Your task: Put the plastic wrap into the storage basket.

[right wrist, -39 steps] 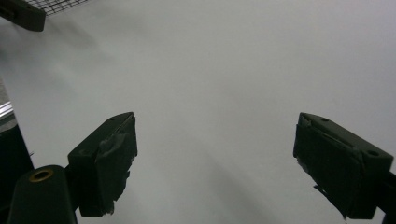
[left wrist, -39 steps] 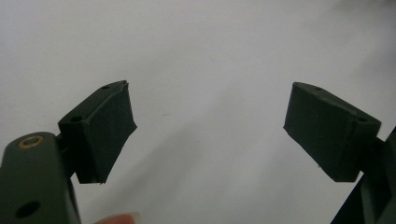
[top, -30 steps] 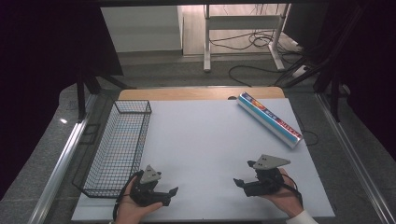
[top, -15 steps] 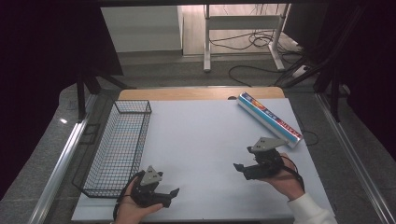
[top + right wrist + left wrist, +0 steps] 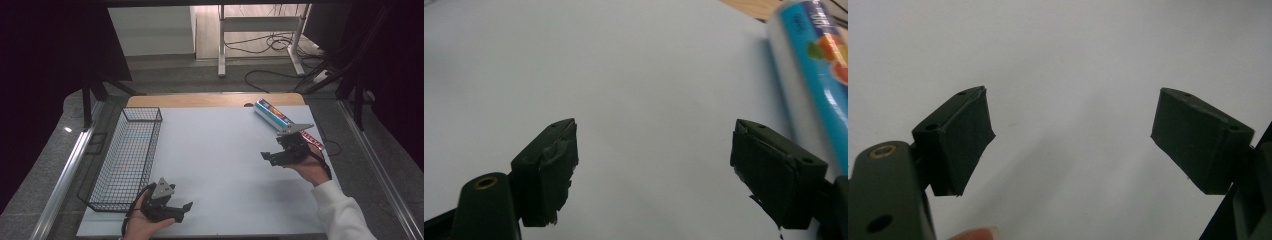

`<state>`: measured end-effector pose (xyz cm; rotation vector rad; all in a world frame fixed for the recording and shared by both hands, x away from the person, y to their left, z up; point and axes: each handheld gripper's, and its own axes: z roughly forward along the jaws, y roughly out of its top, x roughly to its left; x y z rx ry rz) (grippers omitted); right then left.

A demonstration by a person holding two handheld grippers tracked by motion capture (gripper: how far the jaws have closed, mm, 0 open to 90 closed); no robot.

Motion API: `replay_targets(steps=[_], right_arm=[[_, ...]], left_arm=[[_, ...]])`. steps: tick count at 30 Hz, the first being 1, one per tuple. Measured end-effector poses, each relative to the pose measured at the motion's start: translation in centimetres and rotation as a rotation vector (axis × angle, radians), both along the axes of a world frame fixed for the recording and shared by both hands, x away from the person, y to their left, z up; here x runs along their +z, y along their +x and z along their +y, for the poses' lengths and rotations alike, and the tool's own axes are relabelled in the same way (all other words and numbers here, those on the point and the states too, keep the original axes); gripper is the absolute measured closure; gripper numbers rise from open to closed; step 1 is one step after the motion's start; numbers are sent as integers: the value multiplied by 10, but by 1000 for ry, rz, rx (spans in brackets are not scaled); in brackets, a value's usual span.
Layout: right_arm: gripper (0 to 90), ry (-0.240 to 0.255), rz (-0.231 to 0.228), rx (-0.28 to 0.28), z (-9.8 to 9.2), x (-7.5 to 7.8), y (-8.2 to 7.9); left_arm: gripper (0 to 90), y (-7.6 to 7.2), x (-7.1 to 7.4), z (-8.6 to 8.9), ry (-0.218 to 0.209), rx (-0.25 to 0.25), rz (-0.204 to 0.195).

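The right gripper (image 5: 270,157) hangs over the right side of the desk (image 5: 215,150), just beside the long box (image 5: 280,120) with the blue and red label. That box lies slanted near the desk's far right corner. The right gripper's fingers (image 5: 549,165) stand apart with nothing between them, having just been opening a little; in the right gripper view the box runs along the right edge. The left gripper (image 5: 175,210) sits at the near left corner, beside the wire basket (image 5: 125,155) along the left edge, its fingers (image 5: 963,140) apart over bare desk.
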<state>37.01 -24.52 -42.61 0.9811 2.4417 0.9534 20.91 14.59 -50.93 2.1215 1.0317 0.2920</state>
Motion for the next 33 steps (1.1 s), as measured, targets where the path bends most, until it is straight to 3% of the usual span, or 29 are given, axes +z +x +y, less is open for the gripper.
replay_targets(steps=[10, 21, 22, 24, 25, 33], right_arm=[[220, -74, -14, -60, -23, 5, 42], [182, -166, 34, -142, -41, -1, 89], [180, -176, 51, -173, -46, -4, 99], [179, -183, 61, -175, -49, -5, 103], [175, -186, 90, -185, -55, -7, 112], [161, -217, 193, -170, -65, -26, 135]], left_arm=[[161, 1, 0, 5, -18, 24, 6], [161, 2, -1, 6, -12, 22, 11], [161, 2, 0, 7, -14, 26, 8], [161, 2, 0, 7, -14, 27, 8], [161, 2, 0, 7, -14, 27, 8], [161, 2, -2, 3, -5, 25, 16]])
